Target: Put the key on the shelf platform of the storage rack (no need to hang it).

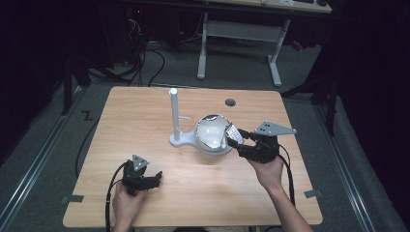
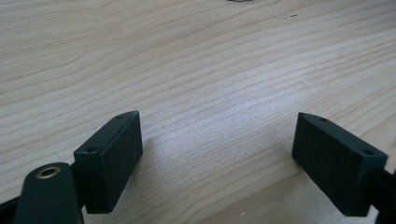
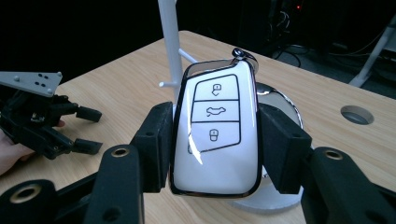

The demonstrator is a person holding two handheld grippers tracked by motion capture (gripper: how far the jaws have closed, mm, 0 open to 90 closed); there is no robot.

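Right gripper view: key fob's (image 3: 215, 135) edges behind pads (image 3: 156, 144)

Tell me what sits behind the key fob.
Behind the key fob, held in the right tool, stand the white post and shiny round dish; the fob hides the dish's middle.

On the tabletop (image 1: 145, 111), the stand (image 1: 175, 116) is near the middle, closer to the far edge, with the bowl (image 1: 212, 137) touching its base on the right. The key fob (image 3: 217, 128) is above the bowl's right rim, between the jaws of the right gripper (image 1: 232, 137). The left gripper (image 1: 155, 178) lies near the front edge, left of centre.
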